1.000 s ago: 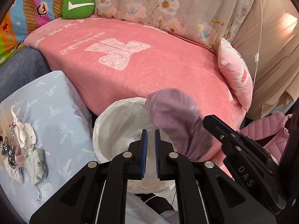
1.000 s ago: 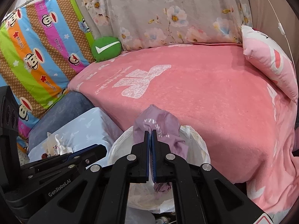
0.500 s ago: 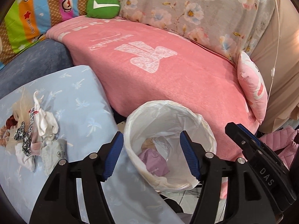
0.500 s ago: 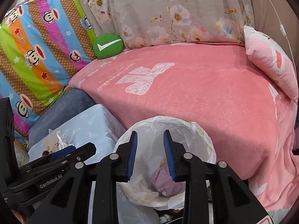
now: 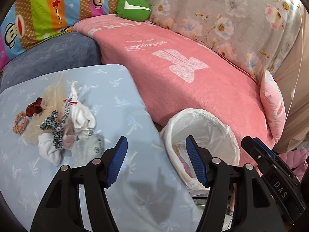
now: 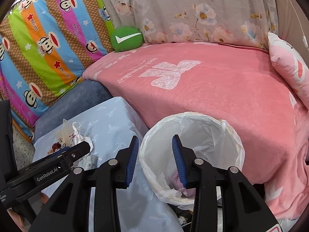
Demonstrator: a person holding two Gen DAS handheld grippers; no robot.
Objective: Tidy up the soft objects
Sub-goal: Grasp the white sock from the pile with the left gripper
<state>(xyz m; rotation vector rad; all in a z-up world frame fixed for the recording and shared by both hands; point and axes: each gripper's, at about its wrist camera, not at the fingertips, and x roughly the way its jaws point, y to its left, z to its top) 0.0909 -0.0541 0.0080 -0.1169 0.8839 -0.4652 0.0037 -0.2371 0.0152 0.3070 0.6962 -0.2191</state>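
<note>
A pile of small soft items (image 5: pixel 58 123), white and grey socks, a speckled band and scrunchies, lies on the light blue cushion (image 5: pixel 119 104). The same pile (image 6: pixel 77 145) shows partly behind the left gripper's arm in the right wrist view. A white bag-lined bin (image 5: pixel 204 127) stands beside the cushion, with a mauve cloth (image 6: pixel 178 179) at its bottom. My left gripper (image 5: pixel 156 162) is open over the cushion's right edge, empty. Above the bin's left rim (image 6: pixel 146 148) my right gripper (image 6: pixel 155 160) hangs open and empty.
A pink blanket (image 6: pixel 222 89) covers the couch behind the bin. A green round cushion (image 5: pixel 133 8), a striped monkey-print pillow (image 6: pixel 44 44) and a pink pillow (image 6: pixel 287 69) sit along the back. A pink quilted garment (image 5: pixel 295 160) lies at the right.
The right gripper opened and let the mauve cloth fall into the bin. The left gripper opened wide and swung left toward the pile on the blue cushion.
</note>
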